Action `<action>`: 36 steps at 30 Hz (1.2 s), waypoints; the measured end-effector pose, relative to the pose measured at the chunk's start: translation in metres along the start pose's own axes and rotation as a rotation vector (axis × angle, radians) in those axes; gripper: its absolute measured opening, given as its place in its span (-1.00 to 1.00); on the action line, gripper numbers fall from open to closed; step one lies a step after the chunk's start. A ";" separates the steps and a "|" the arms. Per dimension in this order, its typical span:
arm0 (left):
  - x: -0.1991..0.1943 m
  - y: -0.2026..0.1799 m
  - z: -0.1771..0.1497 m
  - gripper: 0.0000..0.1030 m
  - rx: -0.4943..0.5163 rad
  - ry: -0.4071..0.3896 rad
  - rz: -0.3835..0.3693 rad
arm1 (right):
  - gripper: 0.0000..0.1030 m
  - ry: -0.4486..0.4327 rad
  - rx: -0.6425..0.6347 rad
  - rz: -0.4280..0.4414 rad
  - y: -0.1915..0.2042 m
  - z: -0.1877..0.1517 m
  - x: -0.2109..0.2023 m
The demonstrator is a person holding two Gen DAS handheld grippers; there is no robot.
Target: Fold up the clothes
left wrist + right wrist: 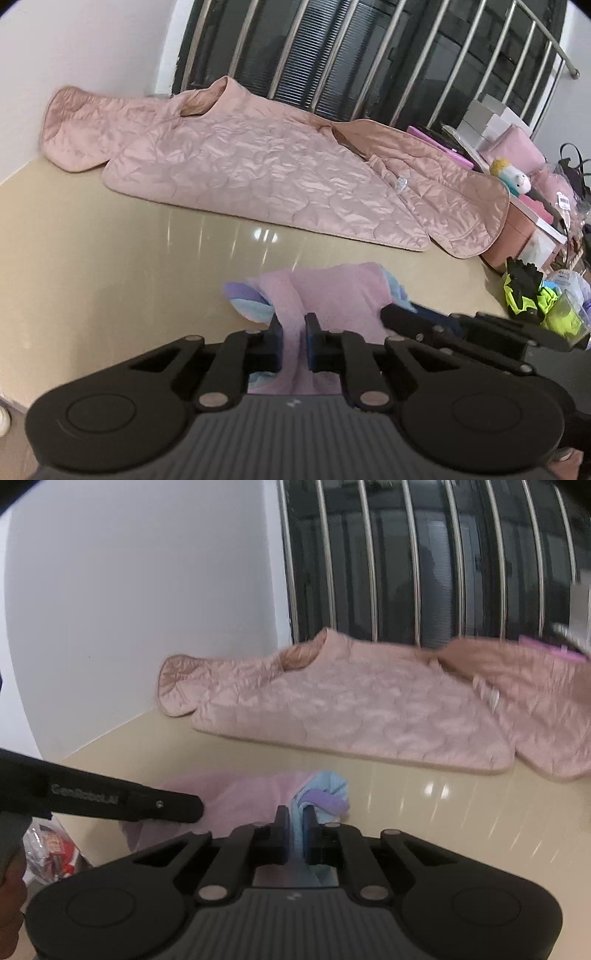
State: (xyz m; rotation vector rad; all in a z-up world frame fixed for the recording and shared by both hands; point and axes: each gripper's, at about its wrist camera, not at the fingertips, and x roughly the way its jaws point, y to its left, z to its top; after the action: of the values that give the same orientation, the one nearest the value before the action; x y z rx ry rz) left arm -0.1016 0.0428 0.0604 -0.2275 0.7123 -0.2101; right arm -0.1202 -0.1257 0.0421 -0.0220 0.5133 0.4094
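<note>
Both tongs clenched on cloth: my left gripper [294, 345] pinches the pink fleece garment [325, 295] at its near edge, my right gripper [295, 829] pinches its blue-and-purple cuff end [323, 794], w/ the garment lying on the beige table [110, 240] on the near side of the quilted pink jacket [258, 166], apart from it. Next, I reckon: raise both ends evenly, keep the held edge taut betw. grips, lay it over square. Stay short of the jacket so nothing snags.
</note>
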 end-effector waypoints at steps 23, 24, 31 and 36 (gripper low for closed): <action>0.031 0.032 -0.009 -0.18 -0.081 0.043 -0.046 | 0.32 0.071 0.164 0.003 -0.038 -0.027 0.027; 0.034 0.032 -0.009 -0.51 -0.086 0.046 -0.060 | 0.17 0.070 0.138 -0.001 -0.034 -0.028 0.028; 0.024 0.003 0.002 -0.80 0.028 -0.006 -0.029 | -0.86 0.050 0.069 0.015 -0.012 -0.021 0.025; 0.000 -0.025 0.025 -0.80 0.121 -0.095 -0.039 | -0.87 -0.037 0.005 -0.017 -0.006 0.008 0.000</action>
State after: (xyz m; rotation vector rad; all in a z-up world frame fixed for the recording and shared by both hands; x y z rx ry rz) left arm -0.0879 0.0220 0.0861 -0.1352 0.5987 -0.2767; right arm -0.1141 -0.1304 0.0483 -0.0138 0.4778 0.3908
